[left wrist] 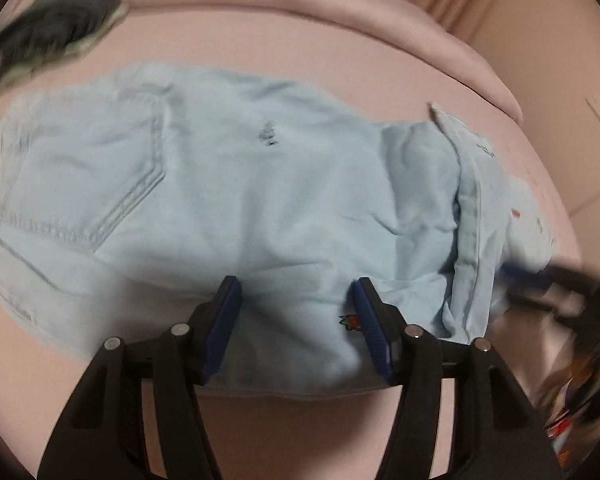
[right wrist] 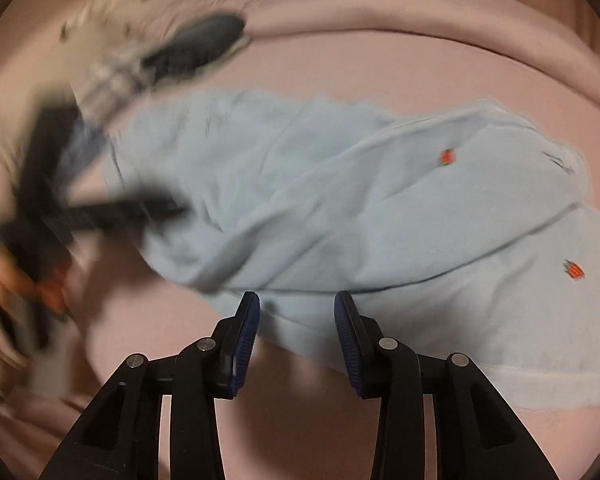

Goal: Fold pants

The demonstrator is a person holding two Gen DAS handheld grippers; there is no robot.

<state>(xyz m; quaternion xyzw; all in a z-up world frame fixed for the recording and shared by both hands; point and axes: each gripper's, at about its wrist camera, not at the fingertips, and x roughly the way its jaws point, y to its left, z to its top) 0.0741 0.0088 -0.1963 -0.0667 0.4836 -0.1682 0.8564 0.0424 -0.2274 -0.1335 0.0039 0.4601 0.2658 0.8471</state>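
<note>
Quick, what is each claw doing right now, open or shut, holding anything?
Left claw: open, holding nothing, over the pale blue denim pants.
Right claw: open, holding nothing, at the near edge of the pants.

Count by kind: one pair of light-blue pants (left wrist: 228, 200), two grippers, left (left wrist: 296, 308) and right (right wrist: 297, 320), two small red embroidered patches (right wrist: 447, 158) toward 3 o'clock in the right wrist view, and one dark shoe-like item (left wrist: 60, 24) at 10 o'clock.
</note>
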